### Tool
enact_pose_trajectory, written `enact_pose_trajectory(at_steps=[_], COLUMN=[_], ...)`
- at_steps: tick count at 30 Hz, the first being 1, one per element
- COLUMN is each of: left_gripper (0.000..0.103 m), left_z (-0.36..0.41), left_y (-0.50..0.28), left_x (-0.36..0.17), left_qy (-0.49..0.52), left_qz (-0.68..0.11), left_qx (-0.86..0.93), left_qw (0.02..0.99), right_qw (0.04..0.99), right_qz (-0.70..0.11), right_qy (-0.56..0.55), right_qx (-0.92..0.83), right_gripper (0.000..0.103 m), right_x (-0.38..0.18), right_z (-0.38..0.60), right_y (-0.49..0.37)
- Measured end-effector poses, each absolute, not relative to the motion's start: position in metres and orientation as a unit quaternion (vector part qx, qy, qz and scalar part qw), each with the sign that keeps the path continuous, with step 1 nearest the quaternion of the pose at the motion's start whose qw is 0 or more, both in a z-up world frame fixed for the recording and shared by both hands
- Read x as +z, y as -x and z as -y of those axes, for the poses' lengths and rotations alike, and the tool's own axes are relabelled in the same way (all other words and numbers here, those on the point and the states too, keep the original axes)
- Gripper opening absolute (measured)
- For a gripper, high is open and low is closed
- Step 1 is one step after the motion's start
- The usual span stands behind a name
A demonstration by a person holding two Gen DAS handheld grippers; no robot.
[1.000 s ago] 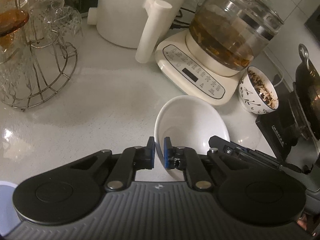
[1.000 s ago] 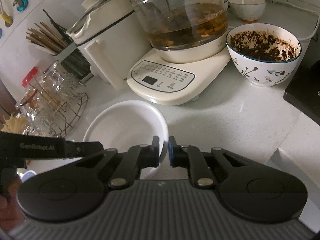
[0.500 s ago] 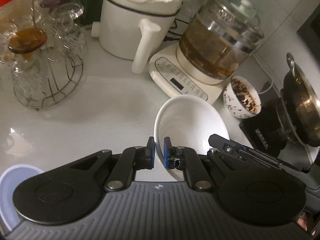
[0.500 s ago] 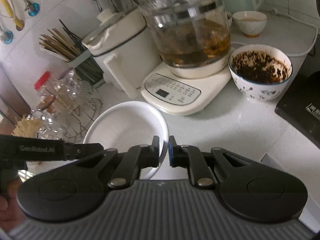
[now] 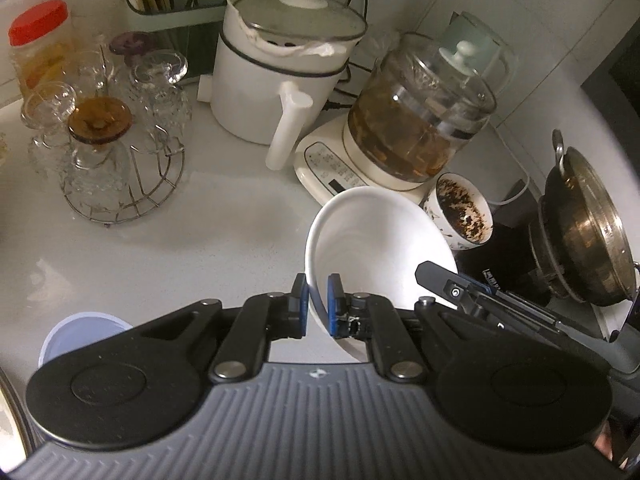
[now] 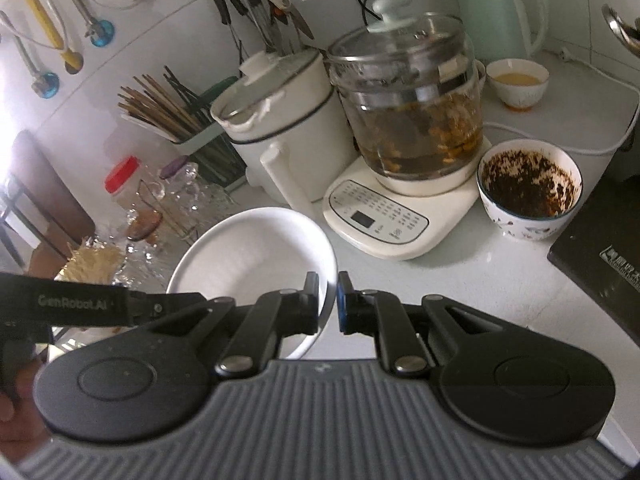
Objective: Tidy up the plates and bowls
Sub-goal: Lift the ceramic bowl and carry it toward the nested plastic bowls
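Note:
A large white bowl (image 5: 380, 240) hangs in the air above the white counter, held from both sides. My left gripper (image 5: 317, 306) is shut on its near left rim. My right gripper (image 6: 329, 304) is shut on the opposite rim of the same white bowl (image 6: 248, 256). The right gripper's body shows at the bowl's right edge in the left wrist view. A patterned bowl (image 6: 528, 196) caked with dark residue stands on the counter beside the kettle base. A small bowl (image 6: 518, 84) of yellowish liquid sits further back.
A glass kettle (image 5: 420, 120) on a cream base and a white pot (image 5: 280, 72) with a handle stand behind the bowl. A wire rack of glasses (image 5: 108, 140) is at left, a wok (image 5: 584, 228) on a black cooker at right, a pale blue lid (image 5: 80, 332) near left.
Both grippers have risen with the white bowl between them. The counter and appliances now look smaller and further below, and more of the back wall shows.

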State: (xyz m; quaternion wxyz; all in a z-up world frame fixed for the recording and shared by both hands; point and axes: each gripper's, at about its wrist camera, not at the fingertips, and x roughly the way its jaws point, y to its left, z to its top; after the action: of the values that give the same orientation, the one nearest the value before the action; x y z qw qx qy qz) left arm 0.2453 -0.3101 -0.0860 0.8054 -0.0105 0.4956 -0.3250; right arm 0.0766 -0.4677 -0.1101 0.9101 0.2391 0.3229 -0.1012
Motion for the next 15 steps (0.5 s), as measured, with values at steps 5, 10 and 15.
enact_pose_trajectory(at_steps=[5,10,15], left_gripper=[0.011,0.011,0.011], left_z=[0.296,0.284,0.267], left_y=[-0.245,-0.245,-0.245], left_x=[-0.075,-0.070,-0.064], left_qy=[0.027,0.022,0.034], left_qz=[-0.505,-0.496,-0.492], left_qx=[-0.323,-0.320,-0.312], left_qw=[0.800,0.807,0.812], right_qw=[0.916,0.919,0.924], right_qz=[-0.317,-0.313,-0.310], right_qy=[-0.227,-0.224,-0.212], right_qx=[-0.093,-0.082,-0.070], right_gripper=[0.011,0.012,0.012], right_x=[-0.098,-0.092,-0.084], right_z=[0.460,0.449,0.436], right_y=[-0.079,-0.084,-0.091])
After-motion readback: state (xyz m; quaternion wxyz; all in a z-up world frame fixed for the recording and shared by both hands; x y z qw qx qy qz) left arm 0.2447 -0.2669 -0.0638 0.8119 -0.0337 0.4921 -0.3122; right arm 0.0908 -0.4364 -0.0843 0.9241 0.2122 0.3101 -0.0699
